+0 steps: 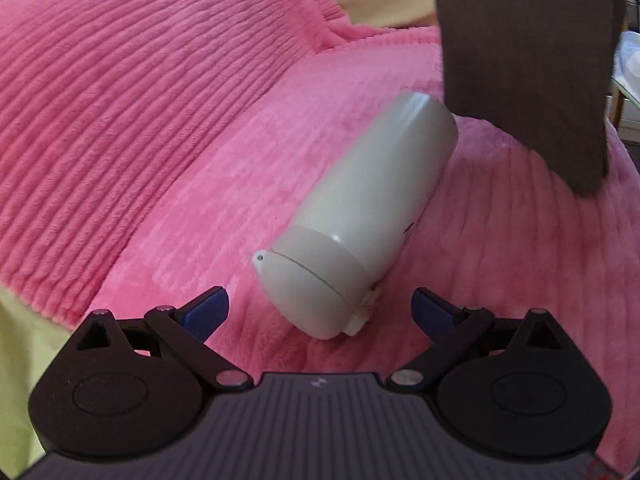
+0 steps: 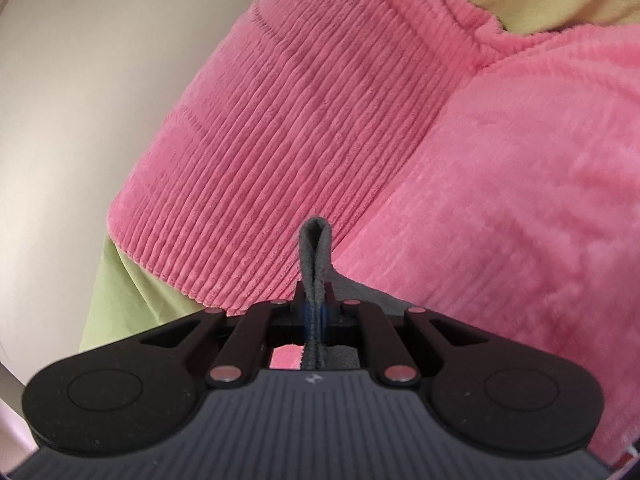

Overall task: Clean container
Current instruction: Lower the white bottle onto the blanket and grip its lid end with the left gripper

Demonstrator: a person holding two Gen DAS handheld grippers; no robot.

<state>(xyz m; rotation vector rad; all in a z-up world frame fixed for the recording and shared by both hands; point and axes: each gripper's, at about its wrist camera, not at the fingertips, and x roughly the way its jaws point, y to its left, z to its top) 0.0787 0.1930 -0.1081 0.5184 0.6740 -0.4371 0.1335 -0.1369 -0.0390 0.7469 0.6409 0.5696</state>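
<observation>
Dark cloth (image 1: 524,68) cut off above

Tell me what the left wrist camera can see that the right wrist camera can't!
Only the left wrist view shows the white bottle lying on its side, with the left gripper open just in front of it. Only the right wrist view shows the right gripper shut on a fold of the grey cloth, plus a pale wall. Both show the grey cloth, the pink blanket and the yellow-green sheet underneath.

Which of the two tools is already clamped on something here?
The right tool: its blue pads pinch a folded dark grey cloth. The left tool stands wide open and empty before the white bottle.
</observation>
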